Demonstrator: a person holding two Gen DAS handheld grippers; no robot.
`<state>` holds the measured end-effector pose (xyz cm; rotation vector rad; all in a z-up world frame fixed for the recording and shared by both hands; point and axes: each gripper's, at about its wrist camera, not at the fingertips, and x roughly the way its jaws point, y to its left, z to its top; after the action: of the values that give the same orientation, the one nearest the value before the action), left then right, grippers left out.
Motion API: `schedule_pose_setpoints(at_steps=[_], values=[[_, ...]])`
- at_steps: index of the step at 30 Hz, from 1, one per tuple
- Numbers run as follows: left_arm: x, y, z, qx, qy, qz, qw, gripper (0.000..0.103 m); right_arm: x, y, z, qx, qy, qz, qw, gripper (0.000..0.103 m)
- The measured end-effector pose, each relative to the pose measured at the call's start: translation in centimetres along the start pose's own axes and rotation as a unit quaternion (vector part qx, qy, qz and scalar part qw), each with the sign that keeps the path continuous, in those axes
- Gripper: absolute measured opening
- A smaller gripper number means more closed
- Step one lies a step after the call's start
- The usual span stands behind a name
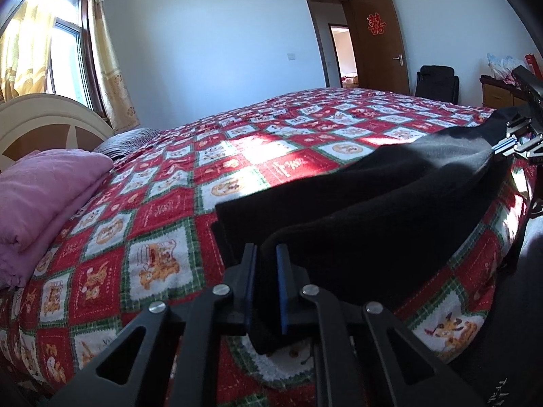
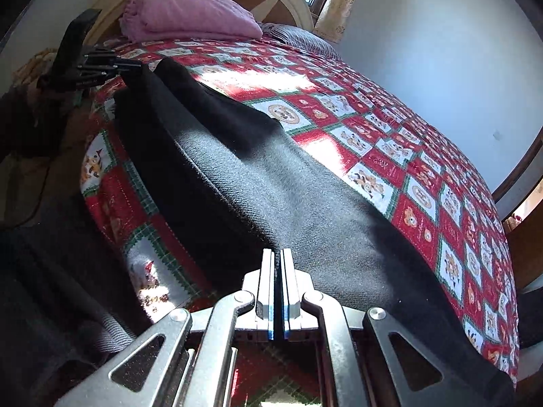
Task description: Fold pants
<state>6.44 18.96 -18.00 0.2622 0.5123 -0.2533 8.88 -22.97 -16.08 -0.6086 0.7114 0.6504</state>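
Note:
Black pants (image 1: 373,203) lie stretched along the near edge of a bed with a red, white and green checked cover (image 1: 163,210). My left gripper (image 1: 266,249) is shut on a fold of the black cloth at one end, its blue pads pressing the fabric. At the far right, my right gripper (image 1: 499,147) pinches the other end. In the right wrist view, my right gripper (image 2: 277,252) has its jaws nearly together on the pants (image 2: 254,176) edge. The left gripper (image 2: 134,66) holds the far end near the headboard.
A folded pink blanket (image 1: 44,196) and a striped pillow (image 1: 129,139) lie by the cream headboard (image 1: 40,115). A curtained window (image 1: 68,51) is at the left. An open brown door (image 1: 376,40), a black chair (image 1: 437,83) and a wooden cabinet (image 1: 499,93) stand beyond the bed.

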Motion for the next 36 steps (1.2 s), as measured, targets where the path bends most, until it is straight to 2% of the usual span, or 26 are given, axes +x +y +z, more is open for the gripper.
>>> schedule_pose_setpoints(at_steps=[3,5,7,8,9,10,12,16,19,22,26,28,30,32,35,36], values=[[0.2,0.2,-1.1,-0.017,0.002,-0.005,0.9998,0.013,2.3,0.7,-1.0,-0.009,0.026,-0.003,1.000,0.003],[0.0,0.4,-1.4,-0.025,0.002,0.000,0.9997,0.019,3.4,1.1,-1.5,-0.008,0.042,0.002,0.999,0.003],[-0.4,0.8,-1.6,-0.027,0.002,0.010,0.9996,0.030,3.1,1.1,-1.4,-0.006,0.038,0.003,0.999,0.004],[-0.7,1.0,-1.7,-0.027,0.002,0.020,0.9994,0.043,2.9,0.8,-1.3,0.002,0.039,0.009,0.999,0.004],[-1.0,1.5,-1.9,-0.033,0.003,0.023,0.9992,0.050,2.8,0.5,-1.3,0.009,0.041,0.018,0.999,0.004],[-1.3,1.9,-2.1,-0.038,0.003,0.025,0.9990,0.051,2.7,0.4,-1.4,0.010,0.042,0.023,0.999,0.004],[-1.8,2.6,-2.5,-0.047,0.007,0.037,0.9982,0.062,2.5,0.4,-1.7,0.007,0.041,0.022,0.999,0.004],[-2.3,3.8,-3.5,-0.048,0.027,0.072,0.9959,0.063,2.2,0.6,-1.9,-0.002,0.041,0.018,0.999,0.005],[-2.7,5.3,-4.3,-0.073,0.043,0.097,0.9916,0.062,2.0,0.7,-2.0,-0.005,0.042,0.018,0.999,0.006],[-3.5,6.1,-4.3,-0.117,0.028,0.088,0.9888,0.062,1.8,0.5,-2.1,0.007,0.041,0.029,0.999,0.006],[-3.0,5.5,-2.3,-0.156,0.006,0.029,0.9873,0.062,1.9,0.3,-2.0,0.013,0.038,0.029,0.999,0.006],[-1.8,4.9,-1.0,-0.170,0.007,-0.001,0.9855,0.061,1.8,0.4,-1.8,0.010,0.034,0.024,0.999,0.006],[-0.3,4.2,0.1,-0.175,0.014,-0.025,0.9841,0.057,1.6,0.4,-1.6,0.015,0.028,0.028,0.999,0.006],[1.6,3.5,1.0,-0.171,0.029,-0.024,0.9846,0.057,1.2,0.1,-1.6,0.023,0.021,0.033,0.999,0.006],[4.5,2.4,1.7,-0.149,0.069,0.012,0.9864,0.058,1.0,-0.3,-1.8,0.033,0.021,0.037,0.999,0.010],[4.9,2.3,1.8,-0.154,0.066,0.014,0.9858,0.061,1.3,-0.5,-2.1,0.037,0.030,0.036,0.998,0.012]])
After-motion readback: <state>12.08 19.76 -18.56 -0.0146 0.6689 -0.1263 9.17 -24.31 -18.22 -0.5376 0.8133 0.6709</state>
